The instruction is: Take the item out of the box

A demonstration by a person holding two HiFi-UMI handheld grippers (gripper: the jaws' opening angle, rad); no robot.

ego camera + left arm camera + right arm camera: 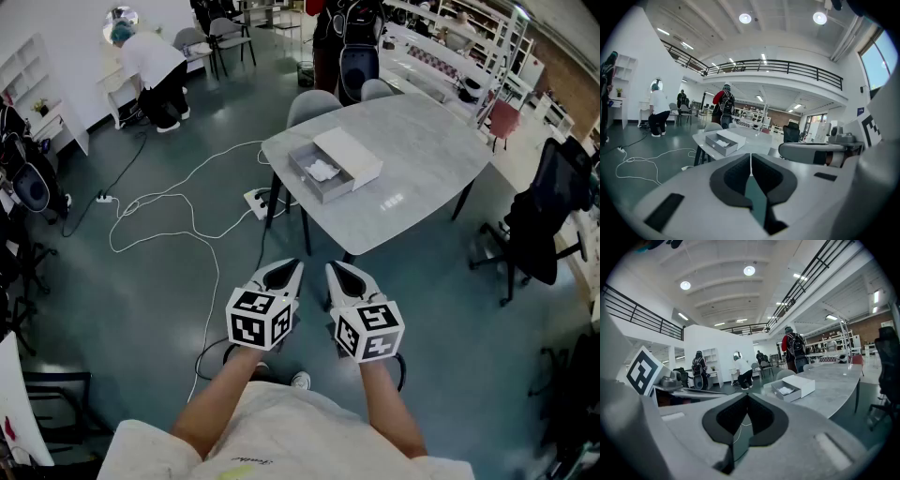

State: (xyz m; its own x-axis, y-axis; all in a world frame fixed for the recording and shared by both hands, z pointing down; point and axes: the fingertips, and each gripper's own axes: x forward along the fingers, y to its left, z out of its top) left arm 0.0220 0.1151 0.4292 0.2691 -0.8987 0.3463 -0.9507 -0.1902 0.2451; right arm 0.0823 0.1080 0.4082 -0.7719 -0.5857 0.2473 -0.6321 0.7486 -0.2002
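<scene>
A grey slide-out box [330, 167] lies on the pale marble table [412, 169], its tray pulled out of the white sleeve. A crumpled white item [322, 170] rests in the tray. Both grippers hang over the floor, well short of the table's near edge. My left gripper [292, 268] is shut and holds nothing, and my right gripper [334, 270] beside it is shut and holds nothing too. The left gripper view has the box [723, 143] far beyond the shut left gripper [750, 157]. In the right gripper view the box [793, 388] lies ahead to the right of the shut right gripper [747, 396].
Grey chairs [312, 105] stand behind the table and a black office chair [539, 220] at its right. White cables [169, 211] and a power strip [258, 199] lie on the floor to the left. A person [155, 70] bends at the far left; another stands beyond the table.
</scene>
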